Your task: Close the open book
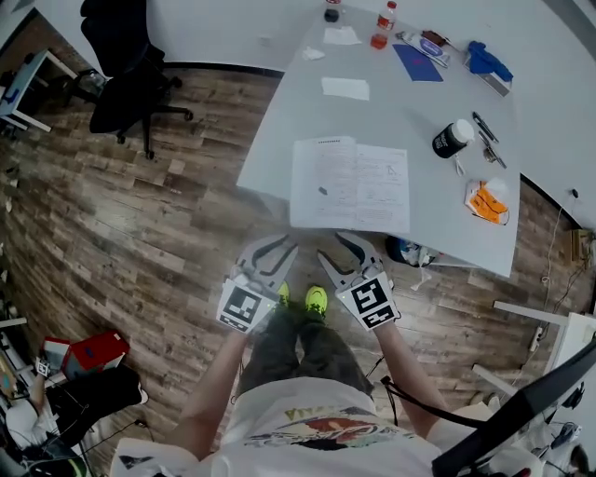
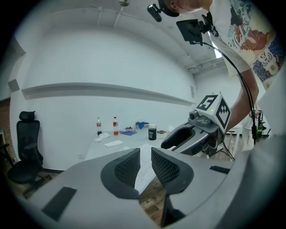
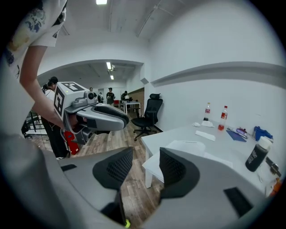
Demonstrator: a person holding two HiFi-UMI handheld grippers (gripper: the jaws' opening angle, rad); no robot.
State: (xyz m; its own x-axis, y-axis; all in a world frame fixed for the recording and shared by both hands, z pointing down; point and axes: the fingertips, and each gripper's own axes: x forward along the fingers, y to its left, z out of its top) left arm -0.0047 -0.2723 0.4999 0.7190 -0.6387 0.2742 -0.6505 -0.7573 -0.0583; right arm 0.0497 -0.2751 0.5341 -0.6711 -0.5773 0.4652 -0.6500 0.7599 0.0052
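Observation:
The open book [image 1: 349,183] lies flat on the white table [image 1: 279,140], near its front edge, with both pages face up. Both grippers hang in front of that edge, over the wooden floor and short of the book. My left gripper [image 1: 277,244] is open with nothing between its pads; in the left gripper view [image 2: 145,154] a strip of the book's page [image 2: 144,172] shows through the narrow gap. My right gripper [image 1: 337,244] is open wider and empty [image 3: 146,163]. In the right gripper view the book [image 3: 187,145] sits beyond the table's corner.
Farther back on the table are a black bottle with a white cap [image 1: 453,138], an orange packet [image 1: 487,202], a sheet of paper [image 1: 345,88], a blue notebook [image 1: 417,63] and two red bottles [image 1: 382,25]. A black office chair [image 1: 126,65] stands on the floor at the left.

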